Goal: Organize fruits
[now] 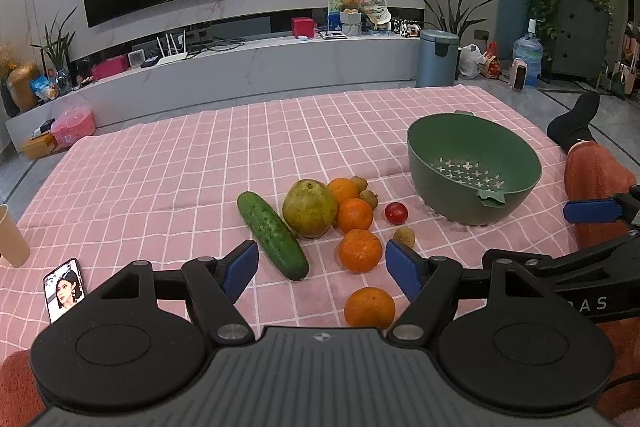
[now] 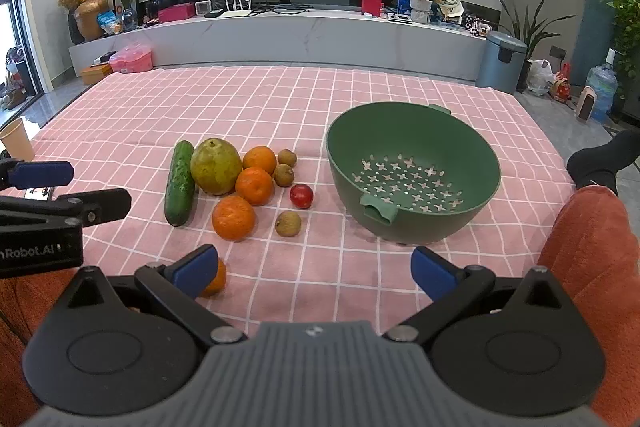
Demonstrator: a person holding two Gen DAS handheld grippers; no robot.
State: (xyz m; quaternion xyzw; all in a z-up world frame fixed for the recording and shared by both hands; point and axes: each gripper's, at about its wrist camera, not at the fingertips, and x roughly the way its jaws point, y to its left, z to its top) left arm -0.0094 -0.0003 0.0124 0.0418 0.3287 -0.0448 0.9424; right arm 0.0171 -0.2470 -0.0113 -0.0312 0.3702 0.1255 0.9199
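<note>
A pile of fruit lies on the pink checked cloth [image 1: 160, 167]: a cucumber [image 1: 272, 235], a large green pomelo [image 1: 310, 207], several oranges [image 1: 360, 250], small brown fruits [image 1: 404, 236] and a red one [image 1: 396, 213]. An empty green colander bowl [image 1: 474, 171] stands to the right. My left gripper [image 1: 322, 269] is open and empty, low over the nearest oranges. My right gripper [image 2: 314, 269] is open and empty, in front of the bowl [image 2: 412, 167]; one orange [image 2: 216, 279] sits behind its left finger. The pile also shows in the right wrist view [image 2: 234, 217].
A phone [image 1: 64, 289] and a paper cup [image 1: 12, 237] sit at the cloth's left. My orange-trousered leg [image 1: 596, 179] lies at the right edge. A TV bench [image 1: 240, 67] and a bin [image 1: 436, 59] stand beyond the cloth.
</note>
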